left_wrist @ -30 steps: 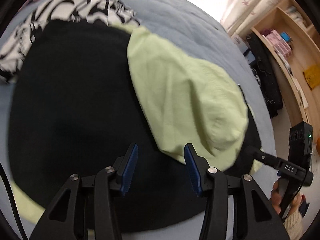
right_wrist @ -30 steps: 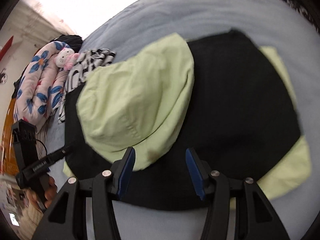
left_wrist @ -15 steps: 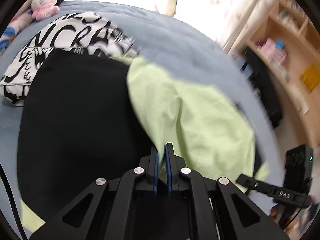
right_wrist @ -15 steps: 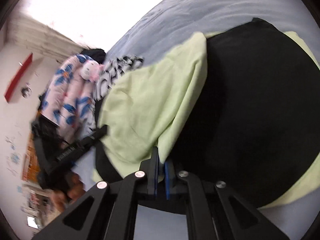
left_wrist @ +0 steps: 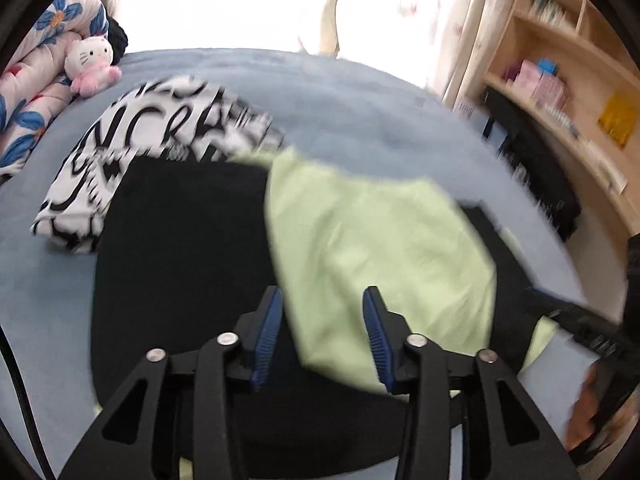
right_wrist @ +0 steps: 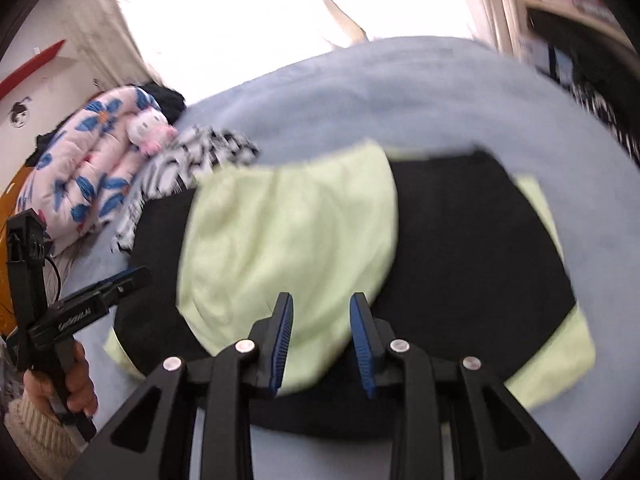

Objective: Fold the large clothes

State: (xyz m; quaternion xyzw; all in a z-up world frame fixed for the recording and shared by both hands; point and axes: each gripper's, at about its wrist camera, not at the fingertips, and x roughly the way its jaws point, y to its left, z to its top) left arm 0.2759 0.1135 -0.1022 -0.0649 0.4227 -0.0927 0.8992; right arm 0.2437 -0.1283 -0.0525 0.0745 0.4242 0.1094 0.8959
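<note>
- A black-and-green garment (right_wrist: 472, 240) lies flat on the blue bed (right_wrist: 360, 92), its green flap (right_wrist: 288, 240) folded over the middle.
- Left gripper (left_wrist: 322, 332) and right gripper (right_wrist: 322, 340) hover above the flap's near edge, jaws apart, holding nothing.
- Advice: pinch the garment's outer corners evenly, keeping the next fold square.

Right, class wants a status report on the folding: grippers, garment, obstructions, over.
Left gripper open, right gripper open, both empty. Black garment flat on the bed, green panel folded across it. Patterned garment touches its far corner.
</note>
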